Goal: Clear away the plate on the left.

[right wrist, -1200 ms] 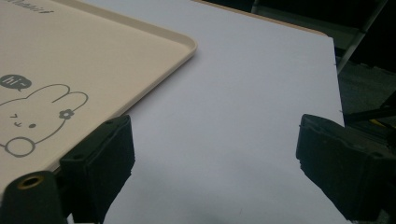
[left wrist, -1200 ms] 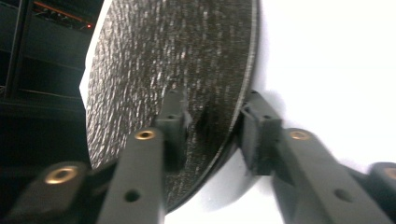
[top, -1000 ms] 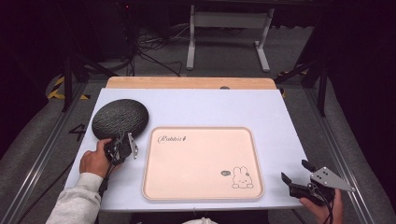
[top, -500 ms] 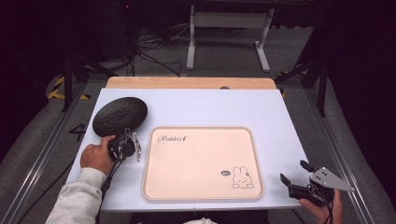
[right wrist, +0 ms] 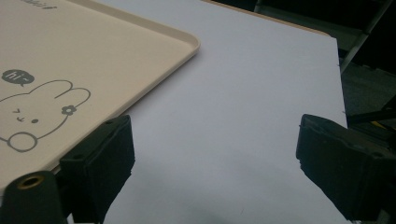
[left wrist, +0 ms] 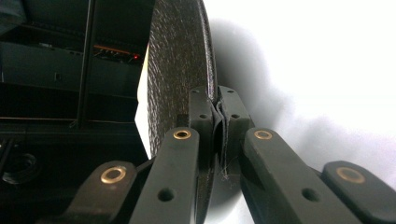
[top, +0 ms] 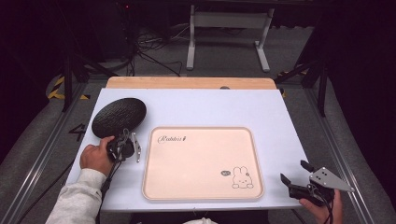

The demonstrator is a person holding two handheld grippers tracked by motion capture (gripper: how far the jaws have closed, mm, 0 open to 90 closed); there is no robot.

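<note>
Peach-pink plastic makes up the one tray [top: 201, 163] on the white table [top: 205, 107], lying flat near the person's edge and roughly central. Script lettering at its far left corner appears to read "Rabbit", though the last letters are too small to be sure; near its right front corner a line-drawn rabbit [top: 242, 178] sits beside a small speech bubble, which in the right gripper view reads "hi" next to the rabbit's face [right wrist: 32, 114]. One plate [top: 118, 116], black, round and rough-textured, lies just beyond and to the left of the tray, close to the table's left edge. Two grippers are in play. The left gripper [top: 125, 145], held in the person's left hand [top: 95, 157], is clenched on the near rim of the plate; in the left gripper view the black plate [left wrist: 180, 65] stands edge-on between the two pads, which press on its rim from either side. The right gripper [top: 295, 181], held in the right hand [top: 322, 210] at the table's front right corner, has its jaws spread wide with nothing between them; its own view shows bare white table between the pads and the tray's corner [right wrist: 189, 44] off to one side. One grey three-cornered plate [top: 329, 178] tops the right gripper.
</note>
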